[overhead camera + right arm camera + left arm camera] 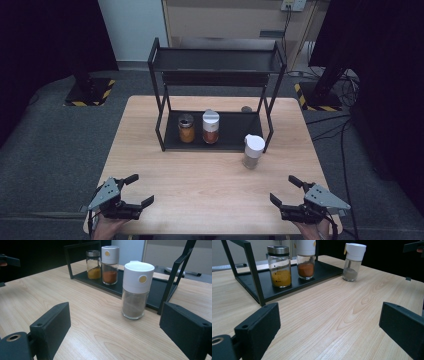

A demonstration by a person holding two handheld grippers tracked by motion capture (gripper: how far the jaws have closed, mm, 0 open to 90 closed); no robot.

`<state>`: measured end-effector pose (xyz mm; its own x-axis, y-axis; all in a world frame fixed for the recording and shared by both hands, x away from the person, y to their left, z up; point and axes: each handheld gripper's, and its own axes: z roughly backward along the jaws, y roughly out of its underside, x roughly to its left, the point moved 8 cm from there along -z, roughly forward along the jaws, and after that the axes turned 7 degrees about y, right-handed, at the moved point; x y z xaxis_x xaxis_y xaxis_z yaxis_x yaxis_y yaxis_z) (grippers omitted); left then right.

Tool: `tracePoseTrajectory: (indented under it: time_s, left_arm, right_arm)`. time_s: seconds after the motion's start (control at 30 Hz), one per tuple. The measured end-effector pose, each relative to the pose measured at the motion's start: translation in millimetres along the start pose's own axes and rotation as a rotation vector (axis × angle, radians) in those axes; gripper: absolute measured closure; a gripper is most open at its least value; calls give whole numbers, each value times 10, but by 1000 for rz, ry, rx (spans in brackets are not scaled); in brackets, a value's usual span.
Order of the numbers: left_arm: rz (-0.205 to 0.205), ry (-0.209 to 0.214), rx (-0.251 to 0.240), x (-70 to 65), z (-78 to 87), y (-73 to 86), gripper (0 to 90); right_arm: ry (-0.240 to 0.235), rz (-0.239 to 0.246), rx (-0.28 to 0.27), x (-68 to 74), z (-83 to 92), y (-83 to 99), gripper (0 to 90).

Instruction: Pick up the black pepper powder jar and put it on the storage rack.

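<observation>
Jar [253, 151] stands outside rack [165, 100], unshelved | right hand-held gripper [286, 191] released, aimed at jar | left hand-held gripper [141, 190] released, idle.

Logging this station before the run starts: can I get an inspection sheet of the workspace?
Surface: wooden table, bare at the front.
Job's things: grey spice jar upright on the table by the rack's front right leg.
Rack: yellow jar and orange jar side by side on the bottom shelf.
Clutter: nothing seen.
Grippers: left gripper and right gripper at the near edge, jaws open, holding nothing.
Cables: loose cables on the floor at right.
Surroundings: grey floor, dark curtains.
</observation>
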<state>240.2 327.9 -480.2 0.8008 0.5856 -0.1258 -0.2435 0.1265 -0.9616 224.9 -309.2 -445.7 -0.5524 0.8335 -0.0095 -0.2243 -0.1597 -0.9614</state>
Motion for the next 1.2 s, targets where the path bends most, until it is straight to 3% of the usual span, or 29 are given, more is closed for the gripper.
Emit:
tracePoseTrajectory:
  time_s: [0.6, 0.97, 1.2]
  left_arm:
    - [-2, 0, 4, -2, -2, 0, 27]
    - [-3, 4, 7, -1, -8, 0, 27]
    - [-1, 5, 5, 1, -6, 1, 27]
  right_arm:
    - [-2, -38, -28, 3, 110, -134, 88]
    - [25, -64, -11, -42, 82, -205, 86]
    - [36, -45, 18, -37, 13, -342, 88]
